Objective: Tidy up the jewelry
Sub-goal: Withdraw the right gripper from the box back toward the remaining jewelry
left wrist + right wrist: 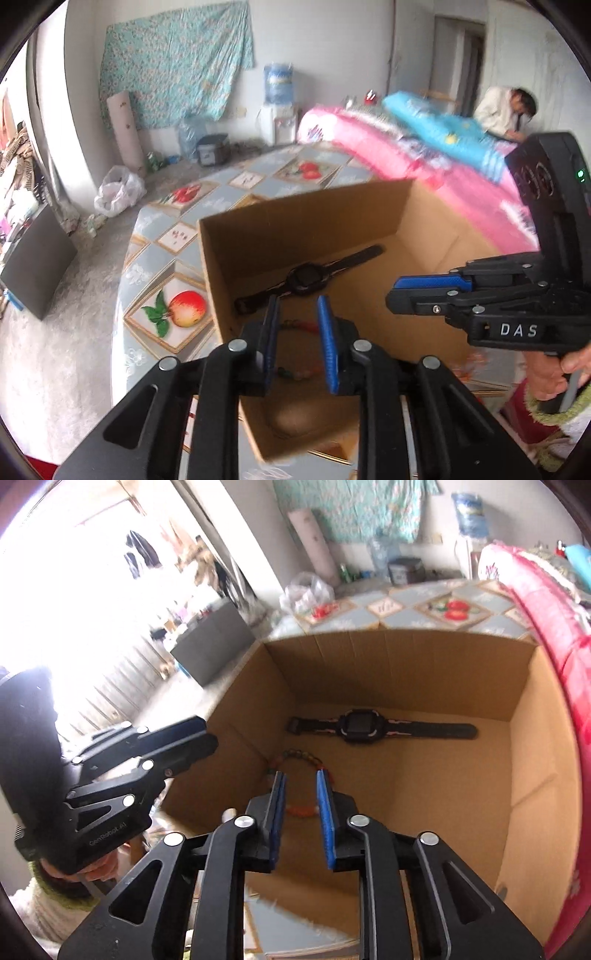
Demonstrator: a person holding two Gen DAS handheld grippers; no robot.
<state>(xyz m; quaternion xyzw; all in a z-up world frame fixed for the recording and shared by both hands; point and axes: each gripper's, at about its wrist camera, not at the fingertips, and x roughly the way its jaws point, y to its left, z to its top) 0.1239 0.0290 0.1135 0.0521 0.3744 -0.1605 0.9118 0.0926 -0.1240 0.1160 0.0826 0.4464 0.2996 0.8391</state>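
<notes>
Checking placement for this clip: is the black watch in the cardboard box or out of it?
In. The black watch lies flat on the floor of the open cardboard box, strap stretched out, near the far wall, beyond the bead bracelet.

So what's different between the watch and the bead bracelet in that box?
The watch is black and lies stretched out flat in a straight line; the bracelet is a closed loop of coloured beads. The watch sits nearer the far wall of the box; the bracelet lies closer, by the left wall. The watch reaches farther across the floor than the bracelet. Both rest on the box floor, touched by nothing.
</notes>
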